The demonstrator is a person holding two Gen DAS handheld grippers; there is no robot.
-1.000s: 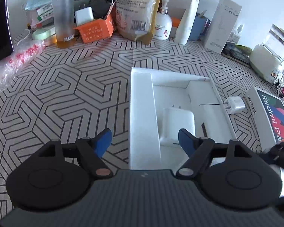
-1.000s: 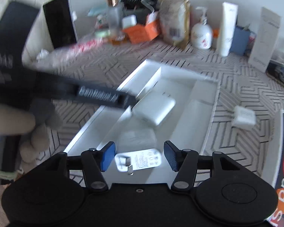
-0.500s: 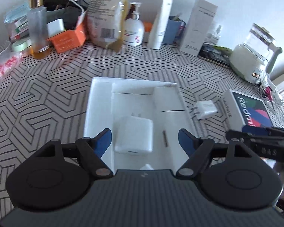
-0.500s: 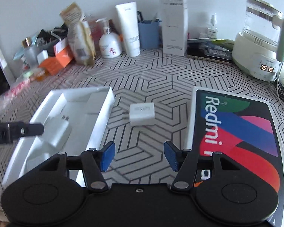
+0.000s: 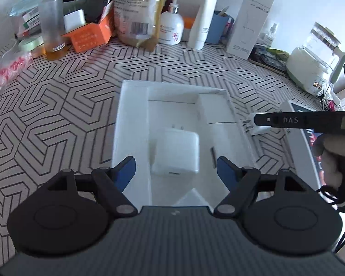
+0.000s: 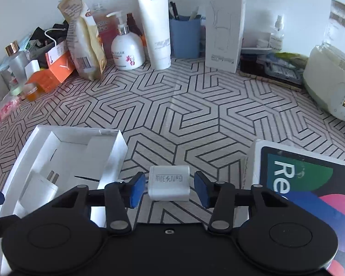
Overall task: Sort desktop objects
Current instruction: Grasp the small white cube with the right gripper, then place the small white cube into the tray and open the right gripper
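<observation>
My two black grippers: left gripper [image 5: 176,169], right gripper [image 6: 170,188], blue-padded jaws, silver pivot screws, round black hubs.

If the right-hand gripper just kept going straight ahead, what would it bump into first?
Probably the small white charger on the table: it lies between the open right gripper's blue pads, not yet clamped. Beyond it is only bare patterned tabletop.

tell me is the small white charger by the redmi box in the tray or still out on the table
Out. The small charger lies on the patterned table, between the white tray and the Redmi box, framed by the open right gripper.
</observation>
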